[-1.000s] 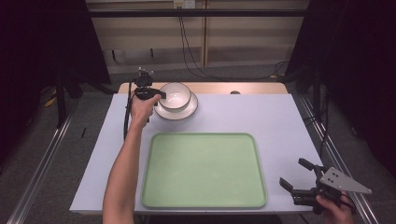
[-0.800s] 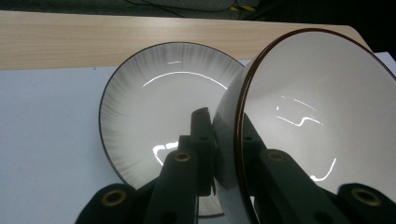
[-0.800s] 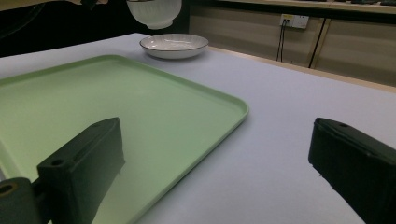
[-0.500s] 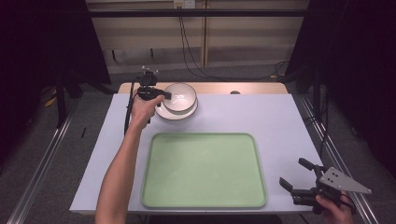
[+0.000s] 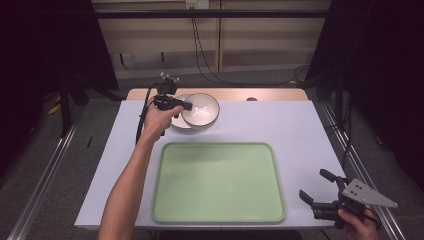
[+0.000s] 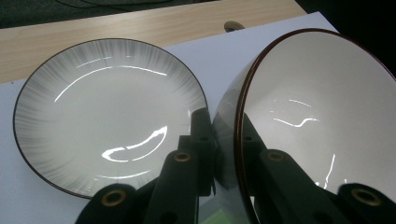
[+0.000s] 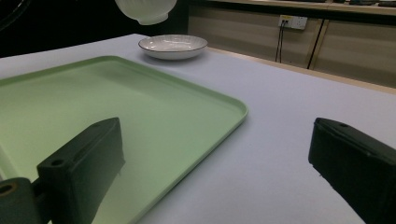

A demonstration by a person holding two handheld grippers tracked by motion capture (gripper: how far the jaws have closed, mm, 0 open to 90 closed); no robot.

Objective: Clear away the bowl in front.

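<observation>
My left gripper [image 5: 187, 106] is shut on the near-left rim of a white bowl [image 5: 201, 110] with a dark edge. The bowl hangs tilted just above and to the right of a white ribbed plate [image 5: 178, 123] at the back of the table. In the left gripper view one jaw lies outside the bowl [image 6: 317, 116] and one inside, with the plate [image 6: 102, 107] bare beside them. My right gripper [image 5: 312, 184] rests open near the table's front right corner, nothing between its fingers. From the right gripper view the bowl [image 7: 144, 9] floats over the plate [image 7: 173, 45].
A large pale green tray [image 5: 217, 182] lies in the middle of the white table [image 5: 300, 130], its right rim close to my right gripper. A wooden strip runs along the table's far edge. Cables hang down the wall behind.
The left gripper has lifted the bowl off the plate and carried it a little to the right, tilting it. The right gripper has stayed where it was.
</observation>
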